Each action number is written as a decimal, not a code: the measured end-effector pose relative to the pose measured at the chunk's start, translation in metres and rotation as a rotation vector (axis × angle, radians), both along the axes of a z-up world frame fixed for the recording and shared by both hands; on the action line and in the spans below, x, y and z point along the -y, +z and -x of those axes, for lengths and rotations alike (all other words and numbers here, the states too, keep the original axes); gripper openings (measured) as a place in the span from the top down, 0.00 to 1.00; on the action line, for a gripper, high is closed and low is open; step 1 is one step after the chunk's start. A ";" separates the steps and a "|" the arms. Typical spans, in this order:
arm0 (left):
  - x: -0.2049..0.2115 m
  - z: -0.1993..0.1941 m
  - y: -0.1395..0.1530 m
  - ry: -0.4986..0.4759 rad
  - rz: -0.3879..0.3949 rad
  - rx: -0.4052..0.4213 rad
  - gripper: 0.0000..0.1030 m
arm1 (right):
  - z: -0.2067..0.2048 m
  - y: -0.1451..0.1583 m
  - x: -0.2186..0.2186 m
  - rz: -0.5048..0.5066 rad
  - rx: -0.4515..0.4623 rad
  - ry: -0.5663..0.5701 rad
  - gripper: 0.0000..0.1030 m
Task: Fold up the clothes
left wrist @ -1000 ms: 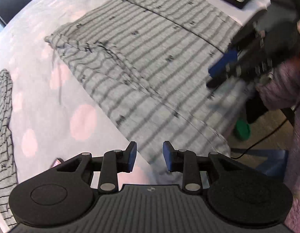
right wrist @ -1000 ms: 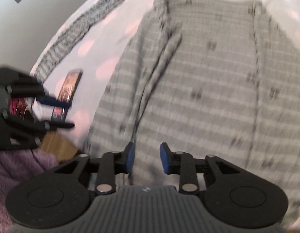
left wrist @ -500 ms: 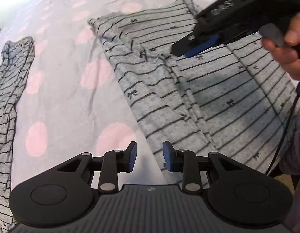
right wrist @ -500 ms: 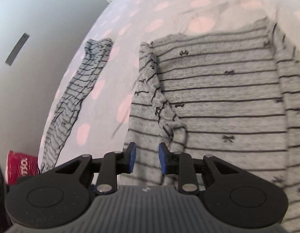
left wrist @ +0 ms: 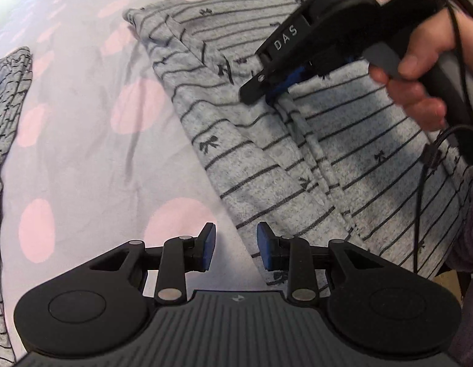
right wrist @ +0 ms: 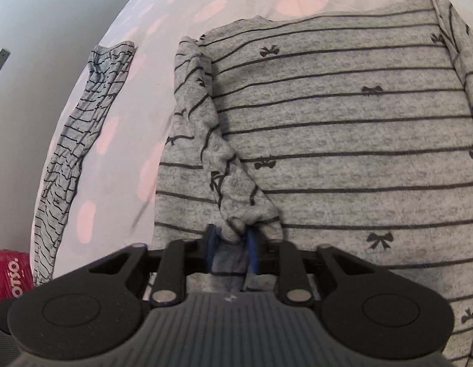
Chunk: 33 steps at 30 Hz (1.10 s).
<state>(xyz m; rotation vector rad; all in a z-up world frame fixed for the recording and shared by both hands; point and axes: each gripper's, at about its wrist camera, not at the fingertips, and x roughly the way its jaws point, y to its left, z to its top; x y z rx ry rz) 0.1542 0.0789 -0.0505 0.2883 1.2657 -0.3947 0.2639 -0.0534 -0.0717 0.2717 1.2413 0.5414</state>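
Two tongs: right tongs [right wrist: 231, 244] closing, pinching soft grey striped sleeve [right wrist: 224, 183]; left tongs [left wrist: 234, 246] spread.

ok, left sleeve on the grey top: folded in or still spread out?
Folded in. The sleeve lies across the striped top, its cuff bunched between the closing right gripper.

The shirt [right wrist: 343, 140] was grey with thin dark stripes and small bows. The bedsheet [left wrist: 92, 159] was pale lilac with pink dots. Gripper pads [left wrist: 208, 244] were blue.
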 end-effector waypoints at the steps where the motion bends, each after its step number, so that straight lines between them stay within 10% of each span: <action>1: 0.001 0.000 -0.004 0.003 -0.006 -0.006 0.73 | 0.001 0.002 -0.002 0.014 0.012 0.009 0.92; 10: 0.007 -0.002 -0.013 0.010 -0.038 -0.026 0.73 | 0.009 0.038 0.010 0.138 0.132 -0.013 0.93; 17: 0.014 -0.001 -0.015 -0.006 -0.067 -0.028 0.73 | 0.006 0.011 0.007 0.275 0.149 0.047 0.93; 24: 0.015 0.004 -0.007 0.000 -0.071 -0.010 0.73 | 0.016 0.030 0.024 0.208 0.147 0.048 0.72; 33: 0.019 0.039 0.011 -0.008 -0.040 0.014 0.73 | 0.086 0.043 0.050 0.086 0.091 0.163 0.71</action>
